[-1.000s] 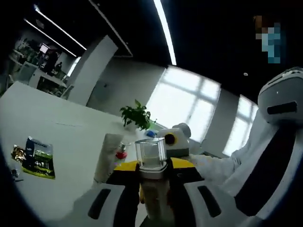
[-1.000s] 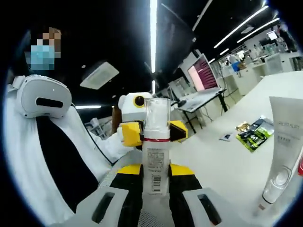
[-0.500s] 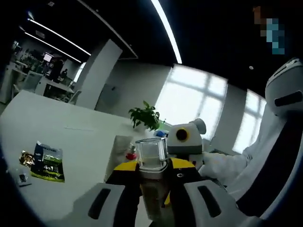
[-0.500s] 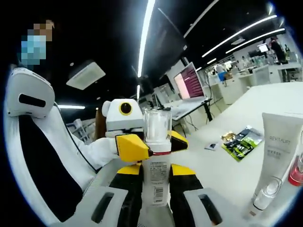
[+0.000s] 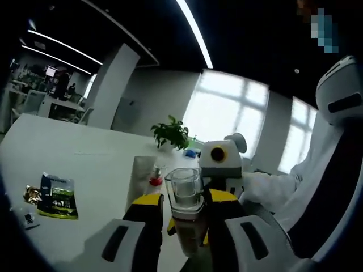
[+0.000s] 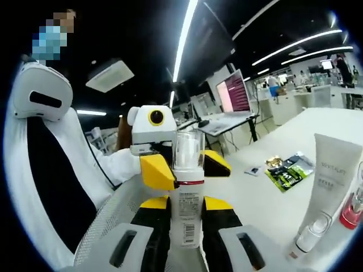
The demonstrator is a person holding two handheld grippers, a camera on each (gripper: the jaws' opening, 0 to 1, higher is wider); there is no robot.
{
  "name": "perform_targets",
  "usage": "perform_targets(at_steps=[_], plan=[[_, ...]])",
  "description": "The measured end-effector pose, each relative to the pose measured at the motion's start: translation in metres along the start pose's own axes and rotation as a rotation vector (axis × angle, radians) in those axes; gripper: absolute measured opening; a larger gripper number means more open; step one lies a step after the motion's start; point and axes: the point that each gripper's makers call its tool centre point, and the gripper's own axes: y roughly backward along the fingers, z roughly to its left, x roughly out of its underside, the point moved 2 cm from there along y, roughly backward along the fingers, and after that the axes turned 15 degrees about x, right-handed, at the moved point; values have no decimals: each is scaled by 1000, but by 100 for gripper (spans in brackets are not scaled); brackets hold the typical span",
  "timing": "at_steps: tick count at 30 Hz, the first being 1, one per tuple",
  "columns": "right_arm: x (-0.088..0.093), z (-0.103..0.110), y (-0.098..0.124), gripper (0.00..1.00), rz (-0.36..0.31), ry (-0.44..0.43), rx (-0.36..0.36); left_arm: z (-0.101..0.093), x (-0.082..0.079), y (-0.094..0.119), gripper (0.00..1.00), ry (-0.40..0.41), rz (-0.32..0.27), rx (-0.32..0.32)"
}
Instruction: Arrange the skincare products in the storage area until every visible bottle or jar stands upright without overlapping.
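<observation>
Loosening since the earlier frame, the left gripper [image 5: 186, 226] is spreading its jaws, and gaps are showing on both sides of the pump bottle [image 5: 185, 218], which was pinched before. Opposite it, the right gripper [image 6: 185, 226] is pinching the same bottle [image 6: 185, 198], pressing against its white body and carrying it upright above the white table [image 6: 272, 201]. To the right, a white tube [image 6: 320, 192] is standing cap-down beside a red-capped bottle [image 6: 350, 212]. This is looking like a handover to the right gripper, with placement still pending.
</observation>
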Motion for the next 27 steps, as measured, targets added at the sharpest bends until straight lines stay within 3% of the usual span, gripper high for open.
perform_targets(at_steps=[5,11,15,21,27], plan=[[-13,-4,7,13,-84,-50,3,2,-4,4,23,53,-47,8],[-27,-30,19,13,-162,-118,90,5,-3,5,21,68,-51,-3],[-39,-37,28,13,-221,-131,116,6,5,3,23,46,-2,-8],[-43,-21,21,13,-227,-114,58,-8,16,-7,29,39,59,69],[-43,2,8,13,-213,-96,-33,-6,22,-9,27,3,99,53]])
